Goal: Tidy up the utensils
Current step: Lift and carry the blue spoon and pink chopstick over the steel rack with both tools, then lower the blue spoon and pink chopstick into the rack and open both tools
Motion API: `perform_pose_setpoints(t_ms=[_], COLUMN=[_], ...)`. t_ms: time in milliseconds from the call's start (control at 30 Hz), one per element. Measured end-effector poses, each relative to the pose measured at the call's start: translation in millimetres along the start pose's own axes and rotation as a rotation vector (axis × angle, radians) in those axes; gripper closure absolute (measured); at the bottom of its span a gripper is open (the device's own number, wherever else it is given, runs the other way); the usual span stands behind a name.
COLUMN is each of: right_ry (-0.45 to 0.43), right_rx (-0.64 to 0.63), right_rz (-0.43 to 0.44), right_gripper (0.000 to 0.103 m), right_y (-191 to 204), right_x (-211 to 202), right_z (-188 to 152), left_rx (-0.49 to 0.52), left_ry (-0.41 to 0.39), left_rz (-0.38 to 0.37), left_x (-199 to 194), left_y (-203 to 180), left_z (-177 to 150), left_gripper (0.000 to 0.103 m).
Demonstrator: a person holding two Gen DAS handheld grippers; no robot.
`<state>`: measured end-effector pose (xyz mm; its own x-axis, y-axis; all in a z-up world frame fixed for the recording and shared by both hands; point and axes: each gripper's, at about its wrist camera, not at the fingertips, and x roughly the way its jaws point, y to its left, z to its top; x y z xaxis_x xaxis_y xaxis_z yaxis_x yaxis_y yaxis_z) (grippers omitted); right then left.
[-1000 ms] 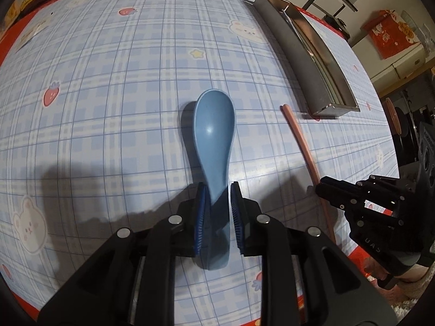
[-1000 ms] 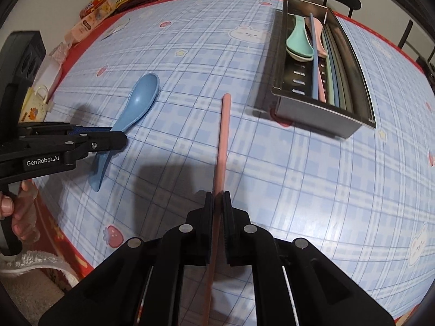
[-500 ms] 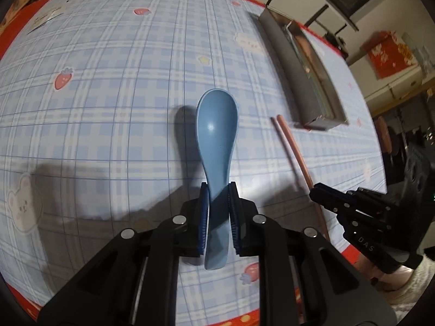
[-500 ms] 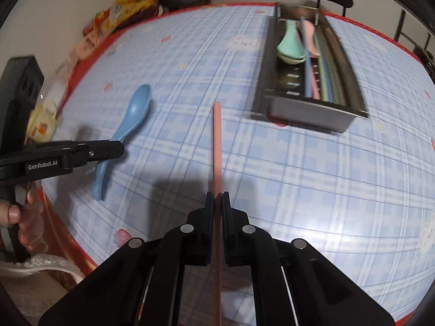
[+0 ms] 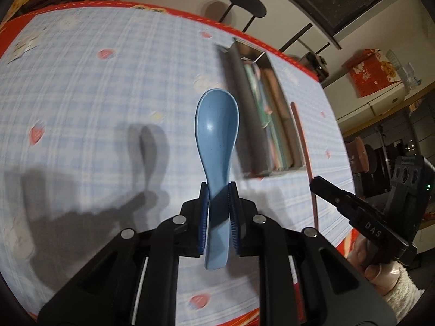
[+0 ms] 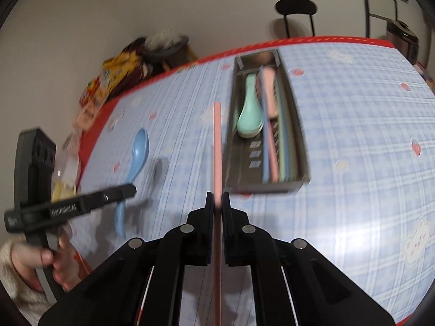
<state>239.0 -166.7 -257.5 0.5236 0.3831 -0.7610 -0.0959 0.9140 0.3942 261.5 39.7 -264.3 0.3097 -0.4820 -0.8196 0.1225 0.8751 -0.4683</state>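
Utensils are split between my two grippers and the tray. My left gripper [image 5: 218, 206] has its blue-padded fingers closed against the handle of the blue spoon [image 5: 217, 135], which is lifted clear of the table [image 5: 95, 95]; its shadow lies well to the left on the checked cloth. The bowl points forward, toward the near end of the metal tray [image 6: 299, 125]. In the right wrist view I see the same spoon [image 6: 138, 149] hanging out past the left gripper's [image 6: 119, 193] black fingers.

My right gripper [image 6: 217, 203] is pinched tight on the pink chopstick [image 6: 217, 146], gripping it partway along so that the stick runs straight ahead, its far tip beside the tray's left wall. It looks raised off the cloth (motion blur makes the height hard to judge). From the left wrist view the chopstick [image 5: 301, 138] stands just to the right of the tray [image 5: 239, 103], with the right gripper [image 5: 315, 184] holding its lower part.

Inside the tray lie a mint-green spoon [image 6: 250, 111], a pink spoon [image 6: 269, 89] and several long coloured chopsticks [image 6: 282, 146], lengthwise.
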Motion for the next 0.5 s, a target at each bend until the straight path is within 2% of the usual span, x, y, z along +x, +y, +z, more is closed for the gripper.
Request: perform_pose_setpoints(t_ms=[233,500], right_ry=[-0.057,-0.058], right_rx=[0.021,0.061], right_rz=[-0.038,-0.063], right_gripper=[0.097,0.097], right_y=[-22.3,-48.3], right_x=[11.6,46.7], right_z=[56.2,101.0], left_rx=[-0.008,-0.047], left_ry=[-0.029,-0.019], left_rz=[-0.053,-0.075], left_x=[27.7,78.3], left_y=[-38.1,-68.8], left_z=[54.1,102.4], left_gripper=[0.085,0.085])
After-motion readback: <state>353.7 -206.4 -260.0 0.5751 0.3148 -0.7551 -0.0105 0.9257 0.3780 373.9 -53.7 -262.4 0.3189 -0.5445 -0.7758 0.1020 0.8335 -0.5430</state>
